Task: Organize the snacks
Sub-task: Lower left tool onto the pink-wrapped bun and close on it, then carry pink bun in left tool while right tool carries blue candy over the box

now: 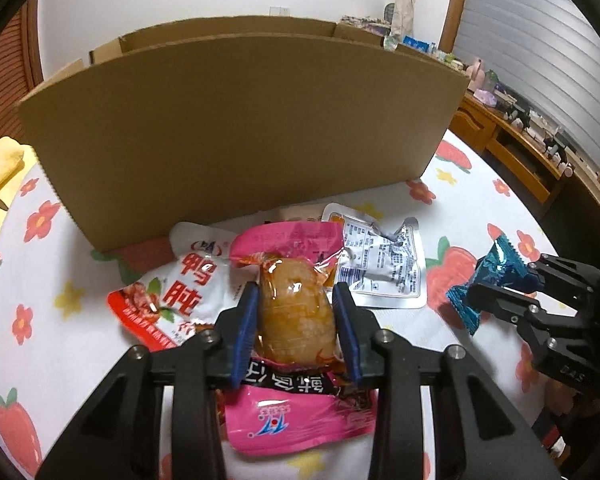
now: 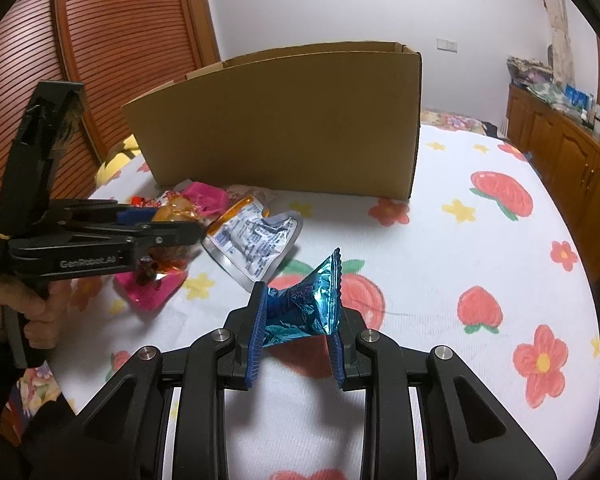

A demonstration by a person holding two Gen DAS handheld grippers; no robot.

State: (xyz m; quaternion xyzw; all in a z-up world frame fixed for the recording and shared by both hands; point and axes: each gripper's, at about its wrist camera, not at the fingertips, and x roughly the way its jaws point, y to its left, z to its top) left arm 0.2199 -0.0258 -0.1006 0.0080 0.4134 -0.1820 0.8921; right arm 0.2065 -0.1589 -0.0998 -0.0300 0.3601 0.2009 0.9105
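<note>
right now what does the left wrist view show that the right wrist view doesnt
Only the left wrist view shows the red and white pack beside the pink pack, the blue pads against the egg-shaped snack, and desk clutter at right.

Only the right wrist view shows the hand on the left gripper's handle, the louvred door, and the box's right corner.

Both show the box, the pink pack in the left gripper, the silver pouch, and the blue wrapper in the right gripper.
</note>
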